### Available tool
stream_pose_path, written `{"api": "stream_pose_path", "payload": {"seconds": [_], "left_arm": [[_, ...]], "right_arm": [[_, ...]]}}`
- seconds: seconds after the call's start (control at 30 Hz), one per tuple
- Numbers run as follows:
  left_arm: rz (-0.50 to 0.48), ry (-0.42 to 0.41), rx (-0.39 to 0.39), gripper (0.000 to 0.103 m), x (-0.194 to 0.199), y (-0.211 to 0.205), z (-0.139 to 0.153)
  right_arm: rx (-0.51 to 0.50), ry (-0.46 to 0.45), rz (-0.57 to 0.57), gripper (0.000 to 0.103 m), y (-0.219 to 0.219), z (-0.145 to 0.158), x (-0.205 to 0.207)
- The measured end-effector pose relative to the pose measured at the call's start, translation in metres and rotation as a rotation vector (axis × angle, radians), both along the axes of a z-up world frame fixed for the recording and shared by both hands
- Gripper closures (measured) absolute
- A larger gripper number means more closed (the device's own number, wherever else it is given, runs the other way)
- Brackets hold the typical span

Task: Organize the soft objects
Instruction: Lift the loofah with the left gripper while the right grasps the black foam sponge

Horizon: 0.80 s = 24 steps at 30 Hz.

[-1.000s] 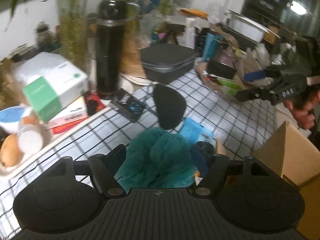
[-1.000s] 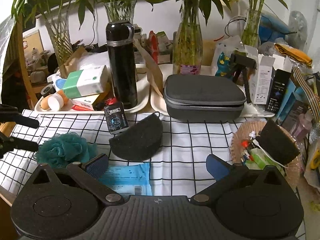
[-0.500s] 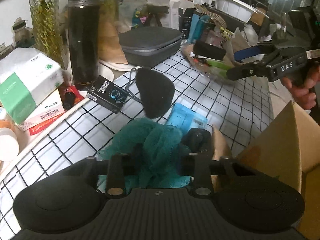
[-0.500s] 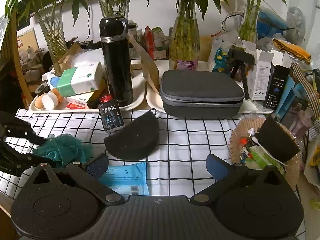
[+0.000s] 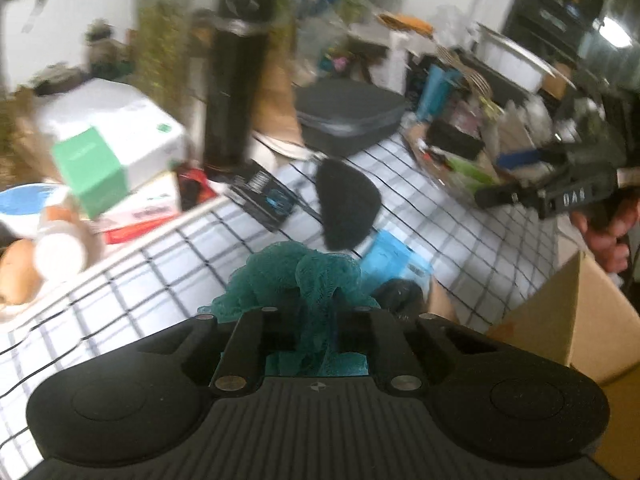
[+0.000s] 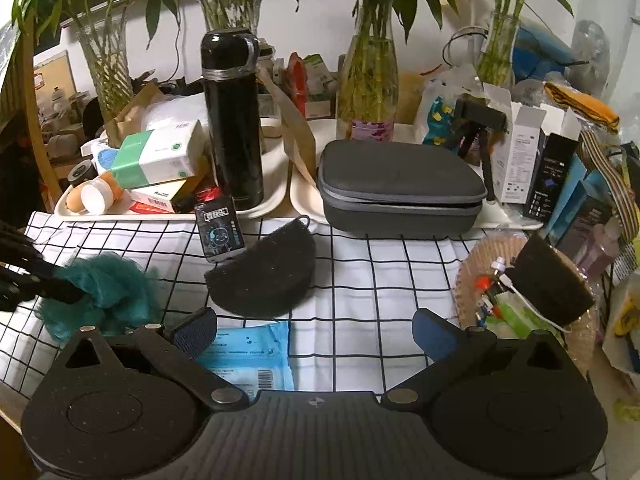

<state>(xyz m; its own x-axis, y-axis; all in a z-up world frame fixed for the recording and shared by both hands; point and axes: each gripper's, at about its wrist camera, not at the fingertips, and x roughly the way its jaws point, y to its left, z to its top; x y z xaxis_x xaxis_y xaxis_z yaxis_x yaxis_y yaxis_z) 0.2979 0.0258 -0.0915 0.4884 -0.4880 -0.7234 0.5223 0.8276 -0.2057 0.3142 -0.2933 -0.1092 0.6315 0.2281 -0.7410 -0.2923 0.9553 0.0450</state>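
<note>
Left gripper [image 5: 310, 316]: jaws pinched on the teal mesh loofah [image 5: 298, 280], the puff bunched up between the fingers and spilling out ahead of them. Left wrist view is motion-blurred. Right wrist view shows the same thing from the side, loofah [image 6: 100, 294] at far left with the left gripper's [image 6: 60, 292] dark fingers clamped into it, over the grid tablecloth [image 6: 380, 280].

Ahead of the left jaws, slightly right: the black half-round sponge [image 5: 346, 208], and the blue wipes pack [image 5: 394, 258] nearer, just right of the loofah. A cardboard box [image 5: 568, 320] sits to the right of the left jaws.

Right gripper [image 6: 314, 330]: jaws spread wide, nothing between them, blue pads showing. Wipes pack [image 6: 250, 354] lies just inside the left finger [image 6: 196, 330], partly under it. The black sponge [image 6: 266, 276] is ahead of the jaws, left of centre, flat on the cloth, with a small dark packet [image 6: 220, 234] touching its far left edge. Further ahead: black flask [image 6: 234, 120] left, grey zip case [image 6: 400, 186] centre. To the right of the right finger, a woven basket [image 6: 472, 264] with a second black sponge [image 6: 554, 284] propped in it.
</note>
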Motion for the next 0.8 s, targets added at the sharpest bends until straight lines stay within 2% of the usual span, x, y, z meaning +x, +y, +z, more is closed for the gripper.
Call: {"api": "stream_pose_path", "payload": {"seconds": [0.3, 0.57, 0.8], "left_arm": [[0.204, -0.121, -0.039, 0.090, -0.038, 0.029, 0.044], [0.280, -0.192, -0.039, 0.090, -0.058, 0.034, 0.060], [0.306, -0.199, -0.027, 0.090, -0.058, 0.034, 0.062]], "right_arm": [[0.039, 0.008, 0.003, 0.000, -0.003, -0.002, 0.006], [0.073, 0.048, 0.037, 0.000, 0.000, -0.009, 0.014], [0.057, 0.056, 0.110, 0.000, 0.013, -0.019, 0.024]]}}
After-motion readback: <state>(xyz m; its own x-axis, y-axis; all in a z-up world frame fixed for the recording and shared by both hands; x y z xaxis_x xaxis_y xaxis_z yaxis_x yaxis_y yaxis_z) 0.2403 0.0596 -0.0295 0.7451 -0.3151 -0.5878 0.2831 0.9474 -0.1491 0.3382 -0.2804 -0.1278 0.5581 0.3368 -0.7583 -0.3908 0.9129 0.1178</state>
